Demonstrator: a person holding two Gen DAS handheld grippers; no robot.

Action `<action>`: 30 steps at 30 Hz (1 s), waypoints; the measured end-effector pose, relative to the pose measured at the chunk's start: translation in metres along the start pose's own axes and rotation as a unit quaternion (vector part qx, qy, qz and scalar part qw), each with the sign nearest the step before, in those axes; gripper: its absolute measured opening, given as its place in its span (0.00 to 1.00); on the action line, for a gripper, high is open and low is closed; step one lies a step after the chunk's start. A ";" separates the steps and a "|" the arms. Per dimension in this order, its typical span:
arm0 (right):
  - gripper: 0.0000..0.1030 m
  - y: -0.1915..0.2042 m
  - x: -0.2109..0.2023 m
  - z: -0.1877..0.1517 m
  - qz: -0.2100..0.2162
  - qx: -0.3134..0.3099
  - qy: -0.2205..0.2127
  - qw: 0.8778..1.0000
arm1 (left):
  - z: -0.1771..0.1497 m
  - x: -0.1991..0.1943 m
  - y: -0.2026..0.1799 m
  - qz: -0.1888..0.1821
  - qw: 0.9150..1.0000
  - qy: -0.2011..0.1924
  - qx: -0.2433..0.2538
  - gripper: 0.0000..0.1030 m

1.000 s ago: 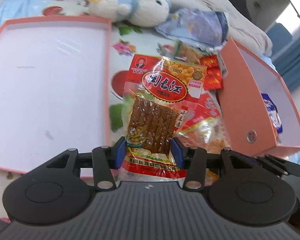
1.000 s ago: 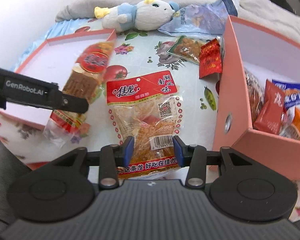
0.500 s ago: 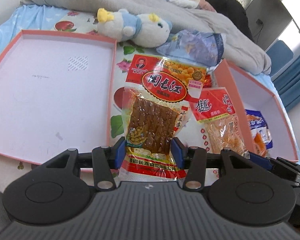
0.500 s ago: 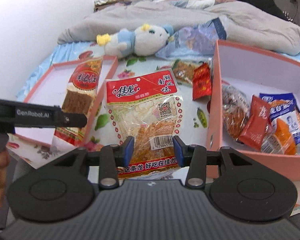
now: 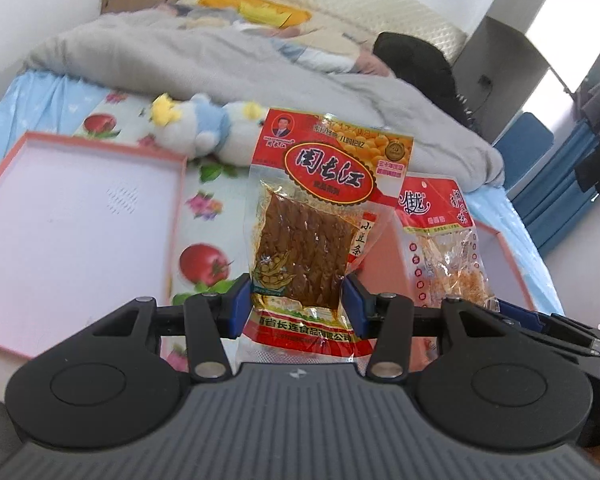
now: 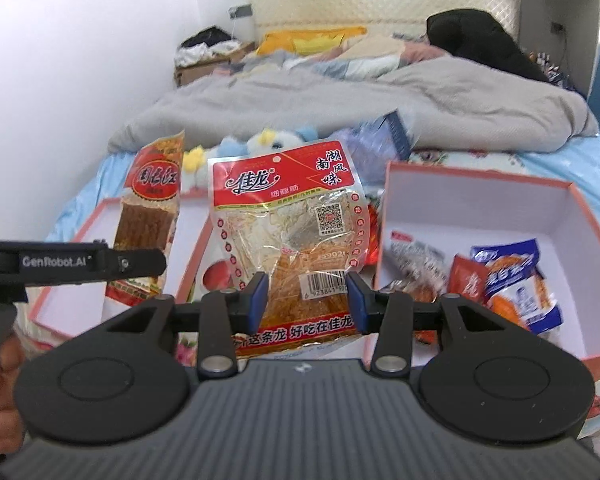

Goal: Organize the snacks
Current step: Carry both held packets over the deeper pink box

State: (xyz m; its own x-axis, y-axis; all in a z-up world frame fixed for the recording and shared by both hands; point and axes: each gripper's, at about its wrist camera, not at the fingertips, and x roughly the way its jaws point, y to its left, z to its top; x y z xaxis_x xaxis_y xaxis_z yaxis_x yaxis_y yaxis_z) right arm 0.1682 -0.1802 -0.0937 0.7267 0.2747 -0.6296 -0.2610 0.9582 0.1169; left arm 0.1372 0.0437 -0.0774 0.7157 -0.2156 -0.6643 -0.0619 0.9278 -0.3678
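Note:
My left gripper (image 5: pixel 298 306) is shut on a red-topped packet of brown tofu strips (image 5: pixel 312 240) and holds it upright above the bed. The same packet (image 6: pixel 150 216) and left gripper (image 6: pixel 100 264) show at the left of the right wrist view. My right gripper (image 6: pixel 306 300) is shut on a clear packet of orange shreds with a red header (image 6: pixel 296 232), also held upright; it shows in the left wrist view (image 5: pixel 444 248). The pink box (image 6: pixel 480 184) to the right holds several snack packets (image 6: pixel 512 280).
A shallow pink box lid (image 5: pixel 76 224) lies at the left on the fruit-print sheet (image 5: pixel 204 260). A plush toy (image 5: pixel 204 128) and a blue bag (image 6: pixel 376 140) lie behind. A grey duvet (image 6: pixel 380 108) covers the far bed. A red packet (image 6: pixel 374 236) lies left of the box.
Both grippers have risen and tilted up with their packets, so the views now take in the far bed and wall. The two packets now hang side by side, higher above the sheet.

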 end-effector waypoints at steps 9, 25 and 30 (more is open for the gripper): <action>0.44 -0.036 -0.031 0.031 -0.026 0.022 -0.045 0.998 | 0.031 -0.010 -0.066 -0.039 0.998 -0.034 0.034 0.52; 0.44 -0.103 -0.053 0.058 -0.064 0.041 -0.078 0.994 | 0.063 0.024 -0.160 -0.093 0.993 -0.035 0.063 0.52; 0.44 -0.136 -0.040 0.053 -0.083 0.055 -0.061 0.993 | 0.059 0.061 -0.187 -0.101 0.992 -0.006 0.073 0.52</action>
State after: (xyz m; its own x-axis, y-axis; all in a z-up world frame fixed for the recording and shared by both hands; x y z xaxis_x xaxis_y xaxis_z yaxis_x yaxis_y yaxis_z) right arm 0.2081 -0.3172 -0.0437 0.8277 0.1139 -0.5495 -0.0656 0.9921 0.1068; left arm 0.2330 -0.1252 -0.0109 0.7115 -0.3984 -0.5787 0.1844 0.9007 -0.3933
